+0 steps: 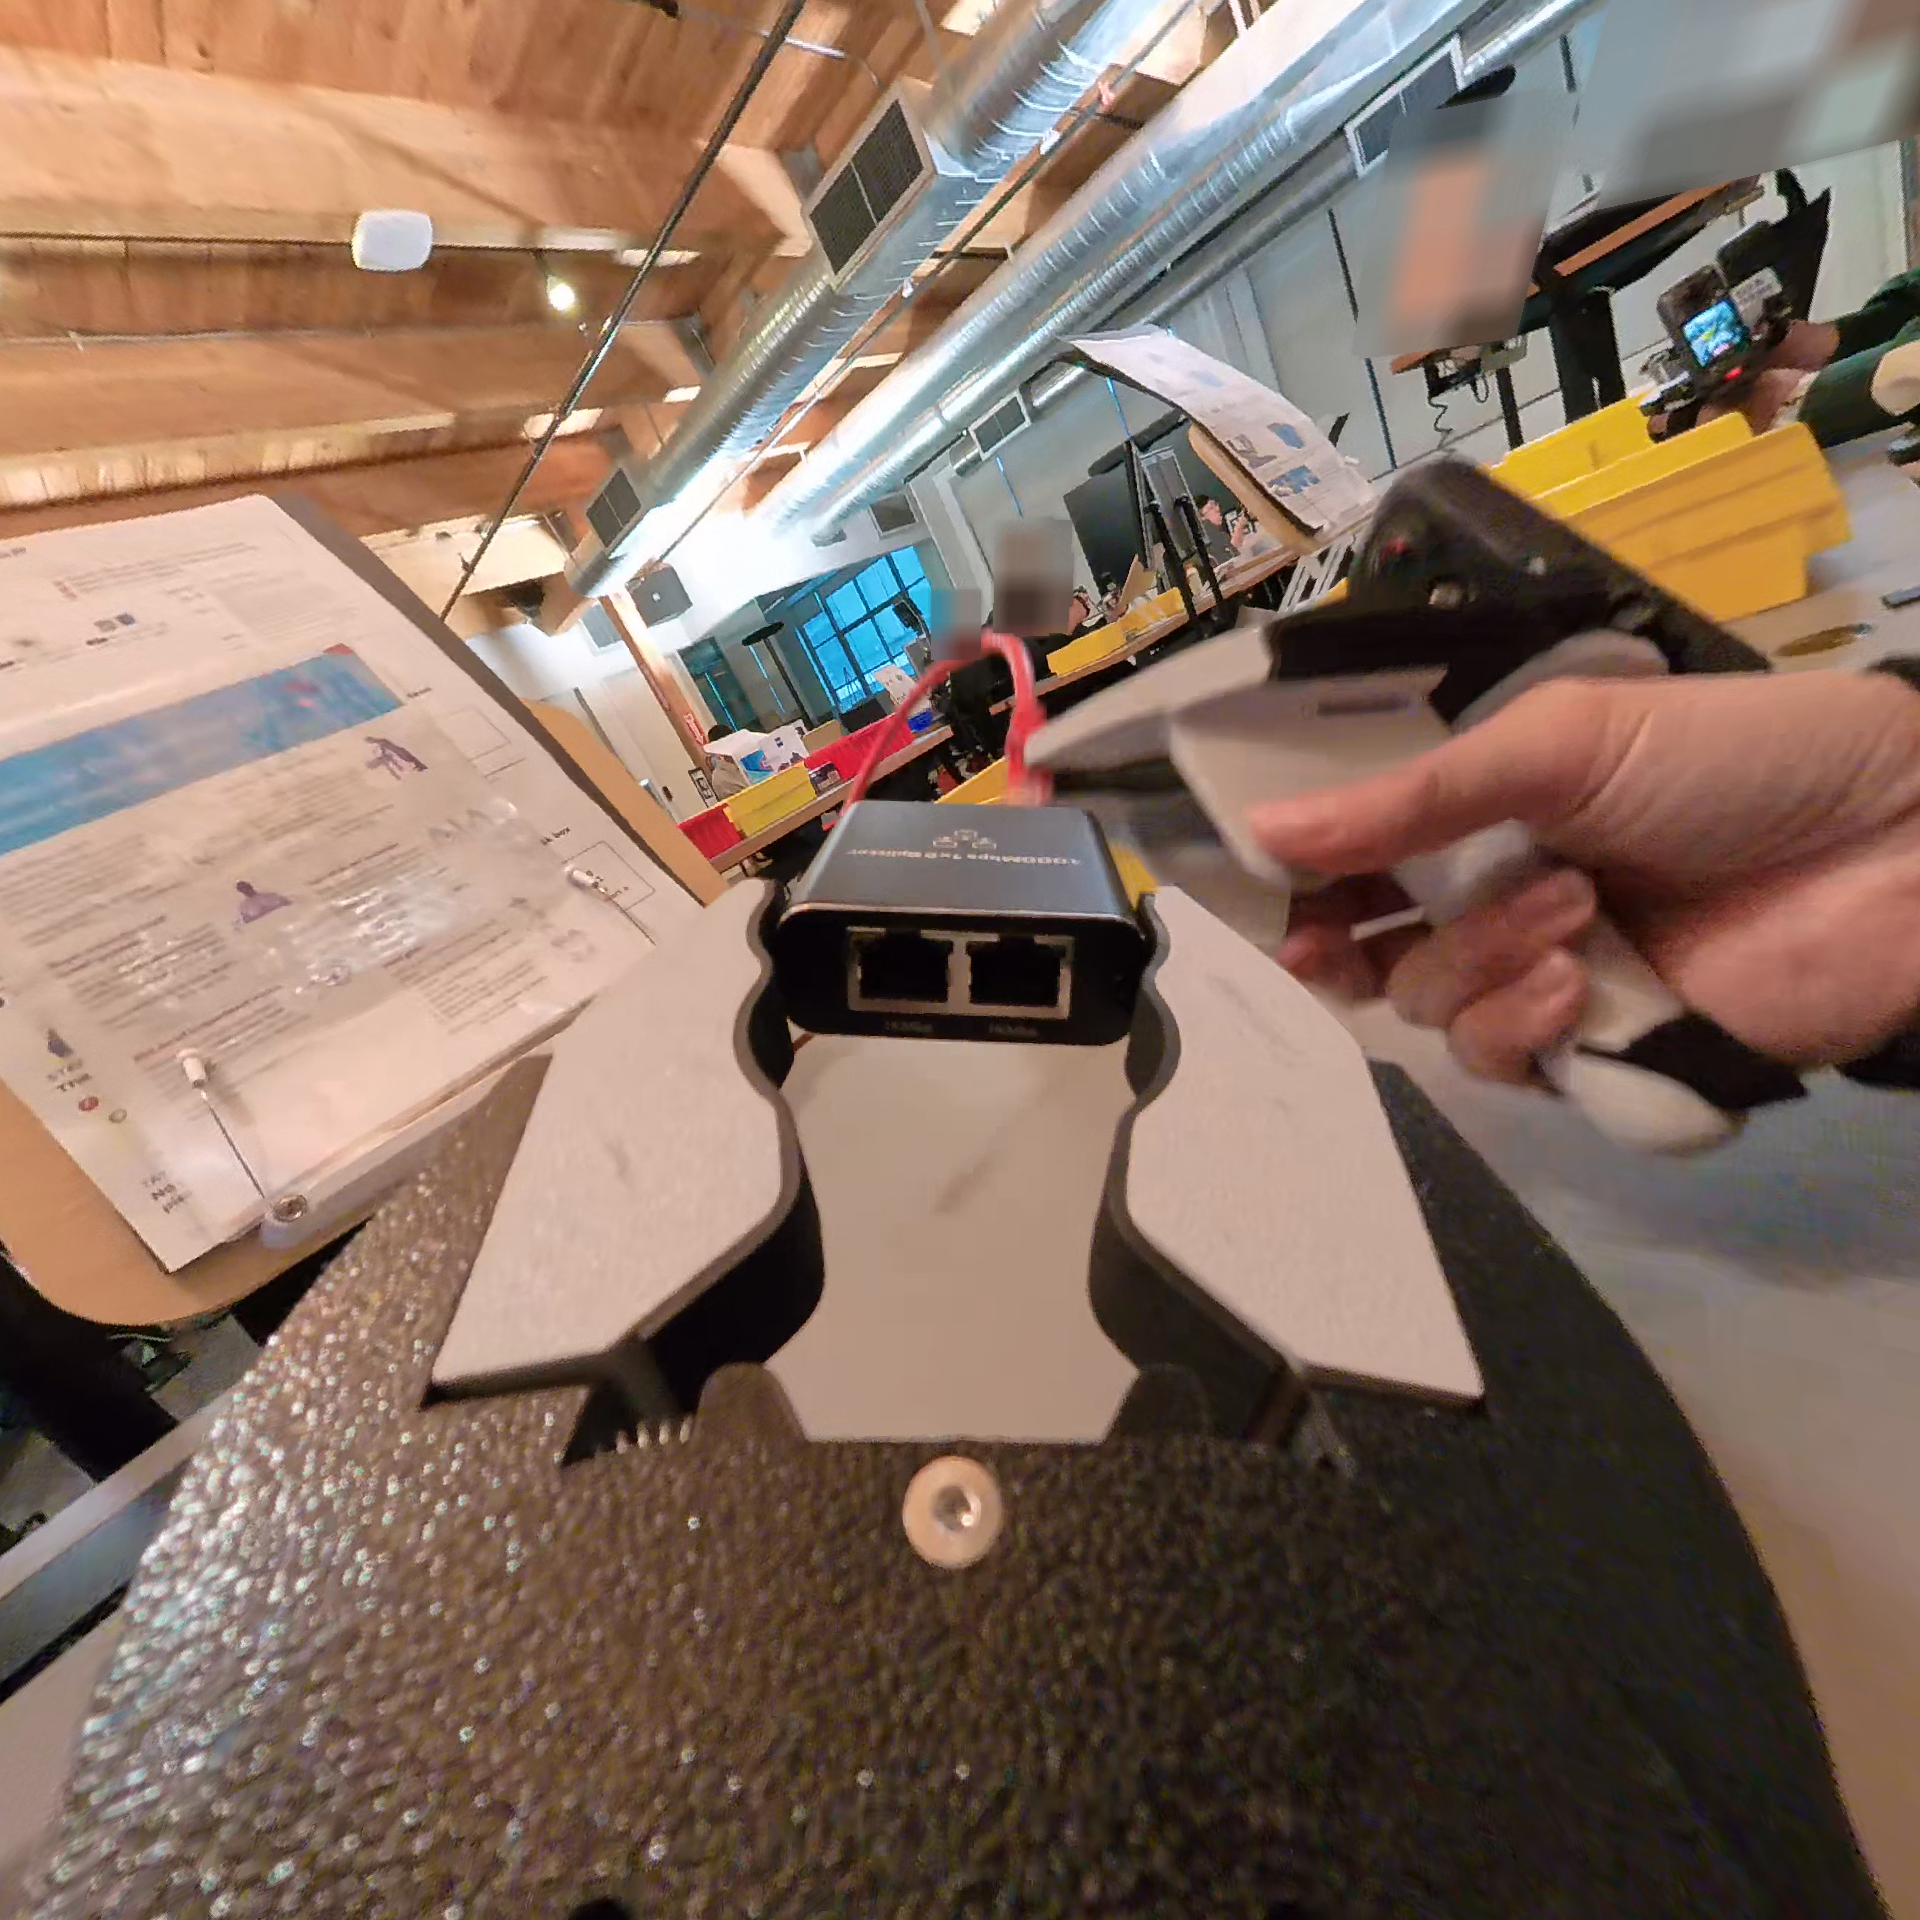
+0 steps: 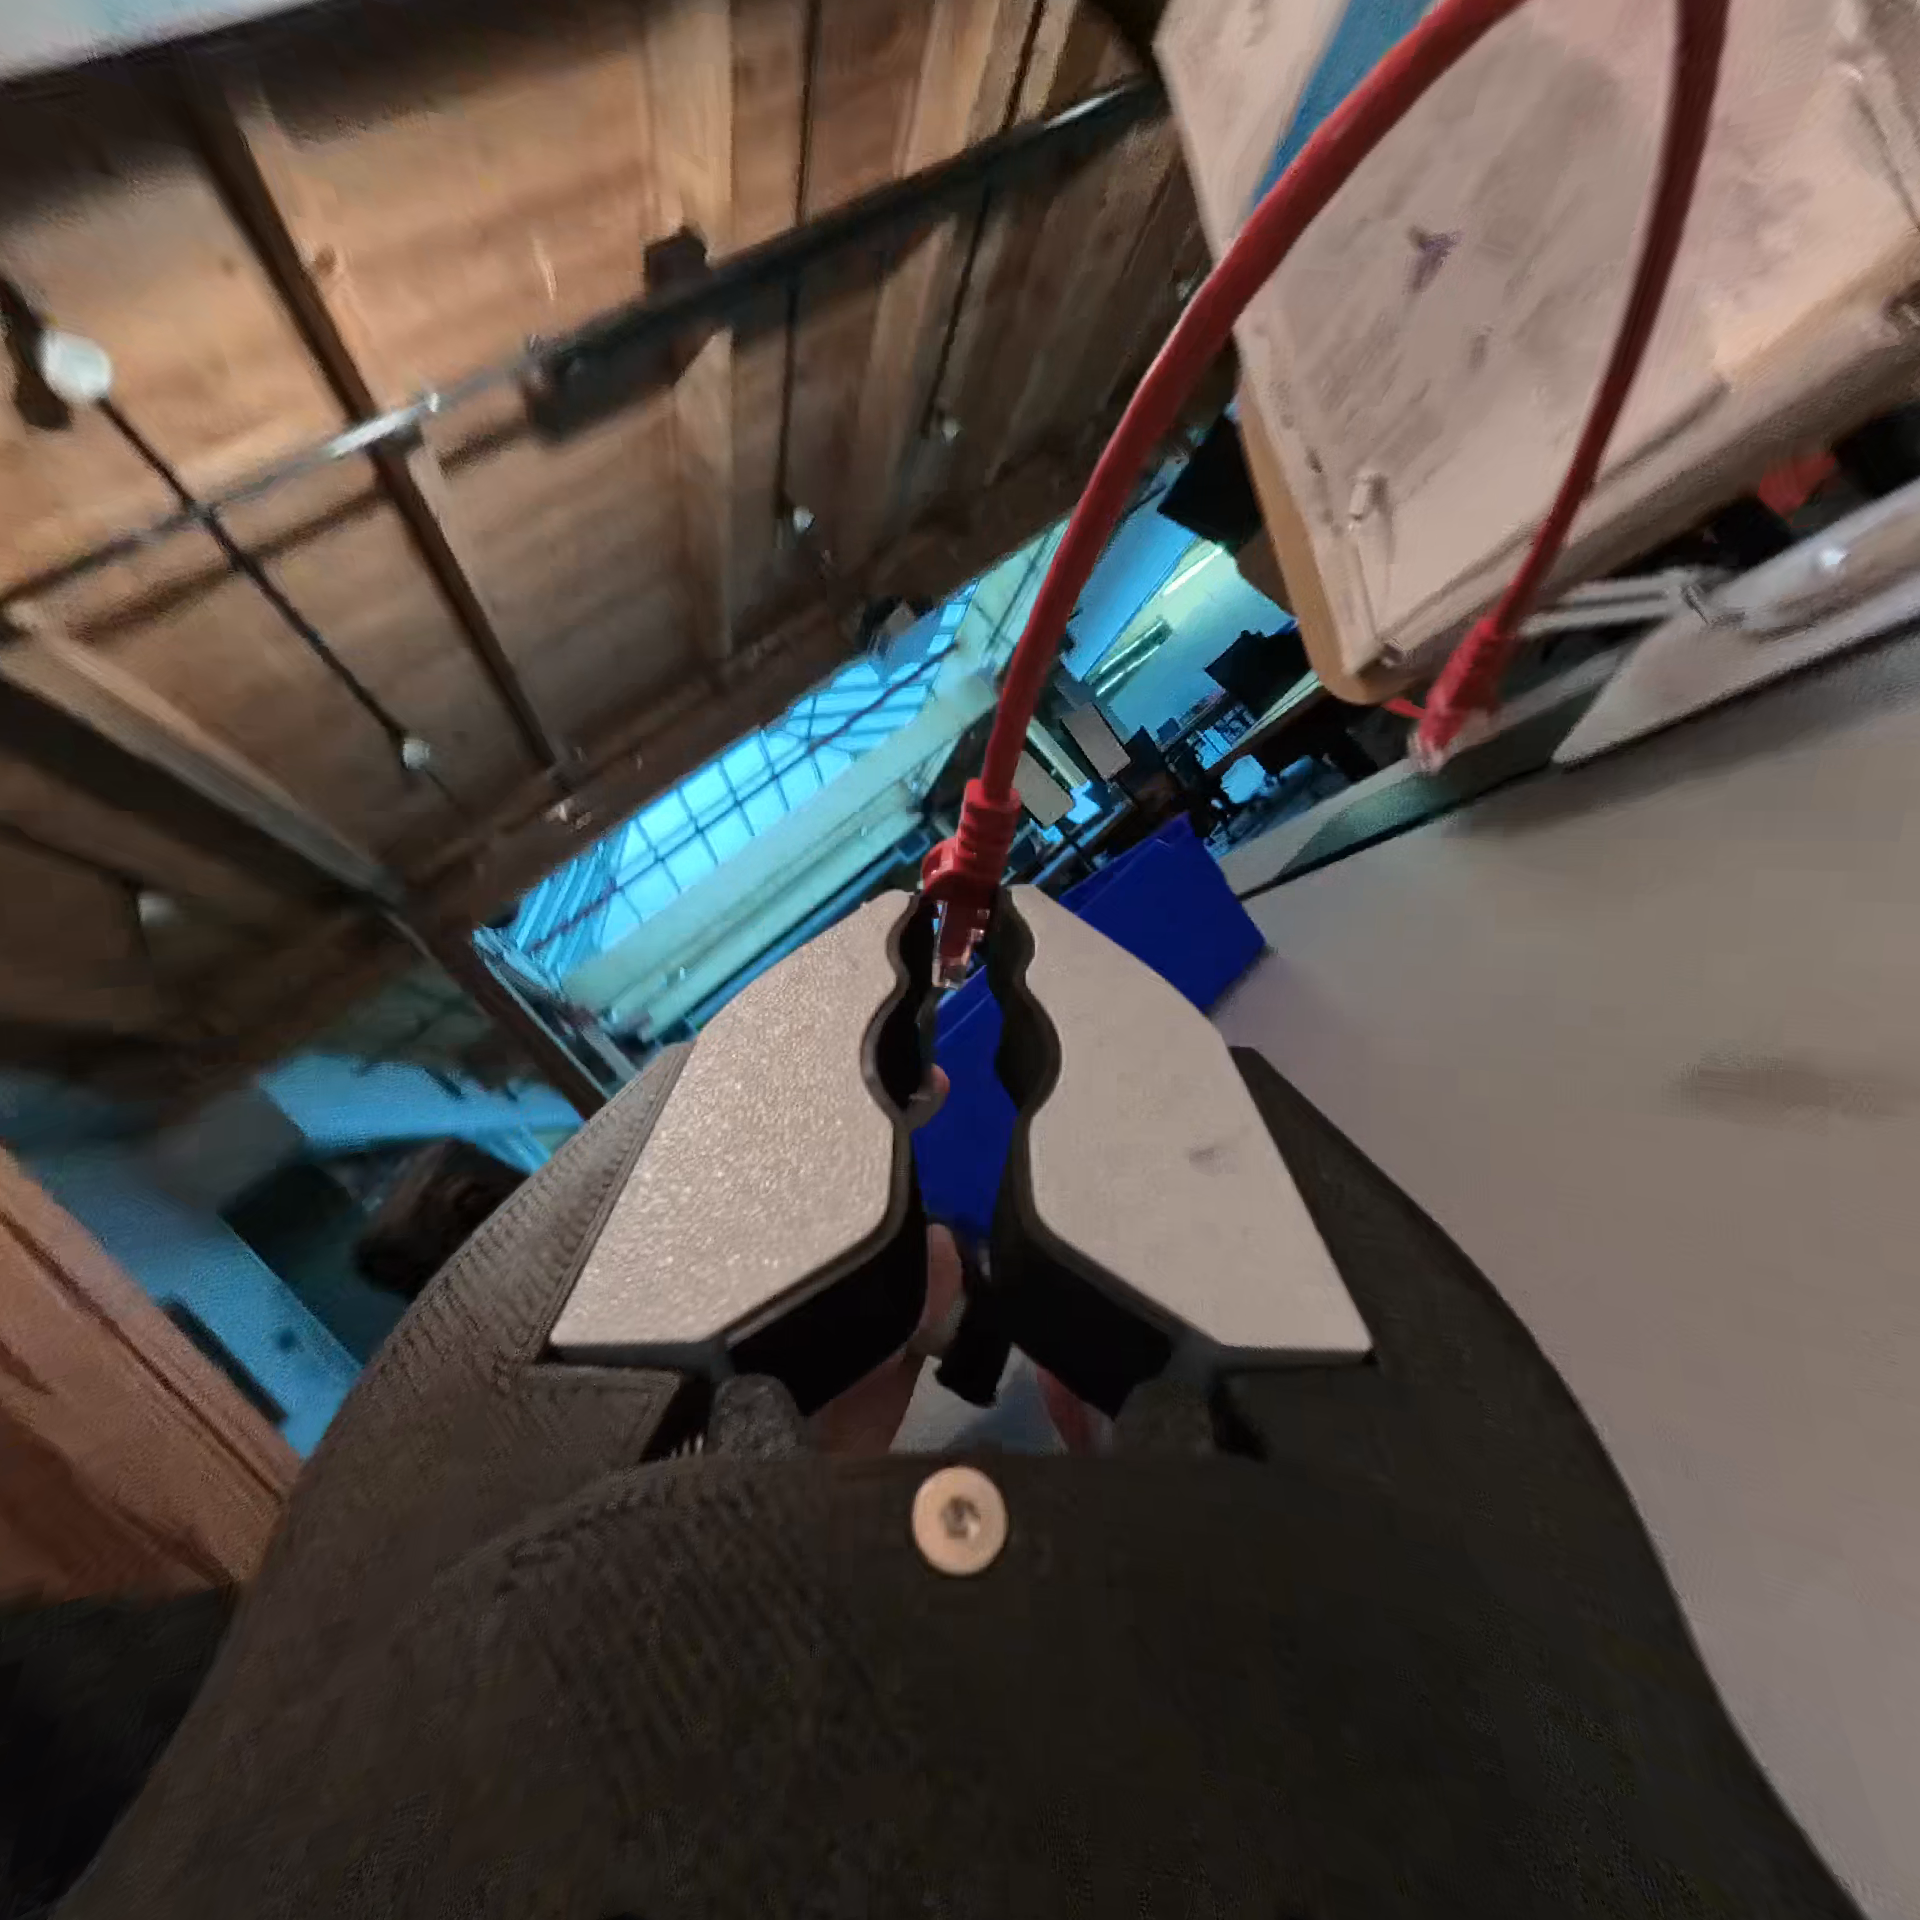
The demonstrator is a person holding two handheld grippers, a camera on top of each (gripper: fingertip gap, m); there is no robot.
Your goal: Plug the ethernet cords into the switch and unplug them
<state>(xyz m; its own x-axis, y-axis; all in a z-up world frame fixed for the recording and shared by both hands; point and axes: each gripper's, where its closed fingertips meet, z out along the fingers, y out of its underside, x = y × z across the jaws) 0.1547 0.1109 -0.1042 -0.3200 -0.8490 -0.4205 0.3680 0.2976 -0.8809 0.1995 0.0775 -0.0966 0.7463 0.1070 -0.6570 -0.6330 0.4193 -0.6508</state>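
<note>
Your left gripper [image 1: 956,997] clamps the small black metal two-port switch [image 1: 956,925], both facing ports empty. Your right gripper [image 2: 961,940] pinches the red ethernet cord's clear plug [image 2: 954,945] just behind the switch. Plugging stage, I judge: next, align plug with a port.
</note>
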